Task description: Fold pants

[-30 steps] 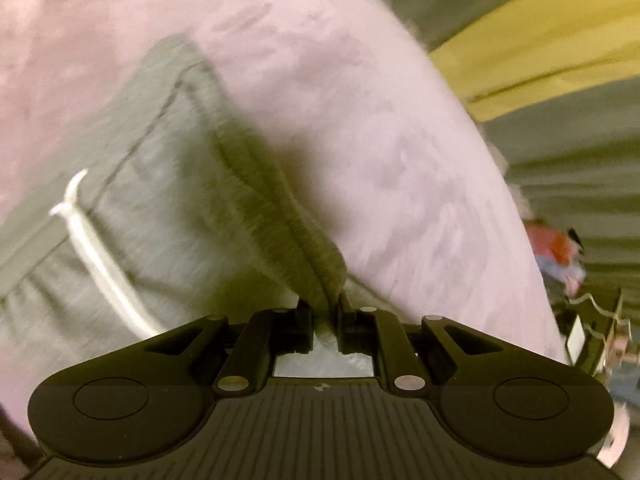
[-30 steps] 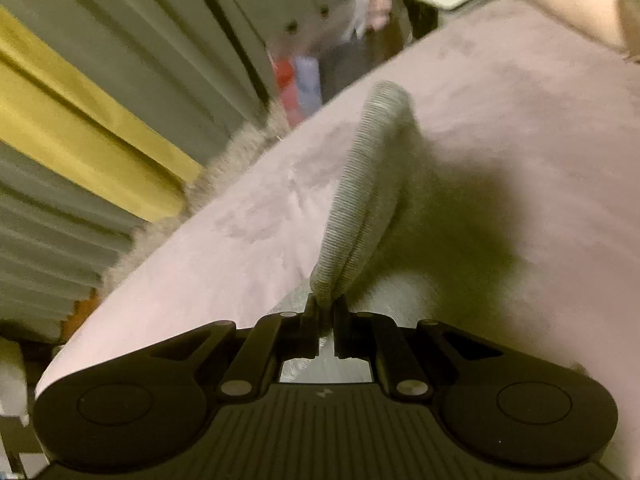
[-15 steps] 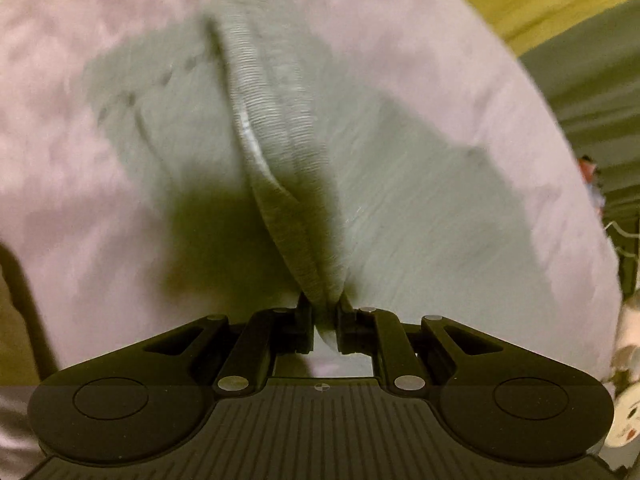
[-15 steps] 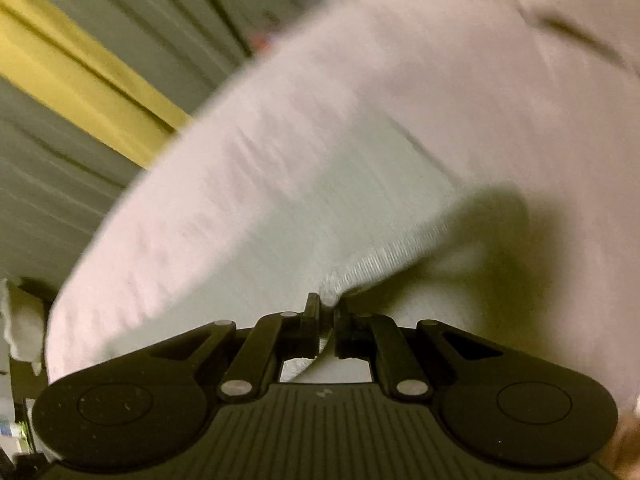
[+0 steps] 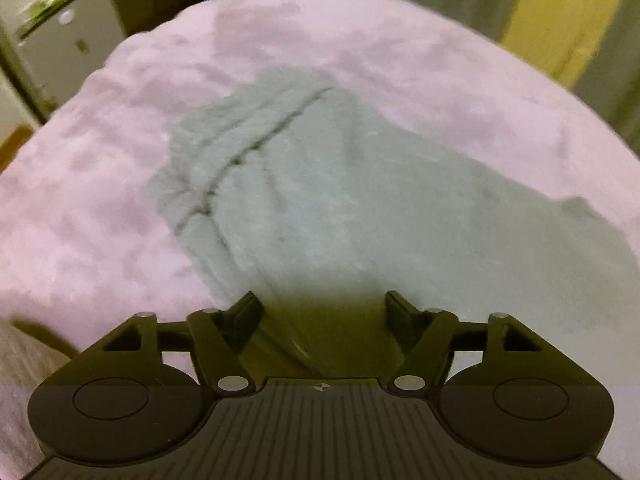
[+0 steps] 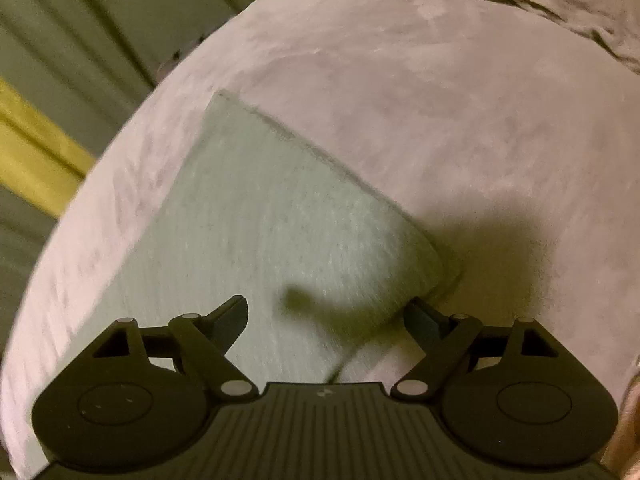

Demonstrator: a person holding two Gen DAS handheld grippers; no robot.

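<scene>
While released, pants on blanket

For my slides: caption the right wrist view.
Right hand-held gripper opening above folded grey pants on a pink blanket.

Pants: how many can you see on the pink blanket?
1. The grey pants lie flat on the pink blanket, right in front of both cameras; the right view shows their folded corner. None look hidden.
</scene>
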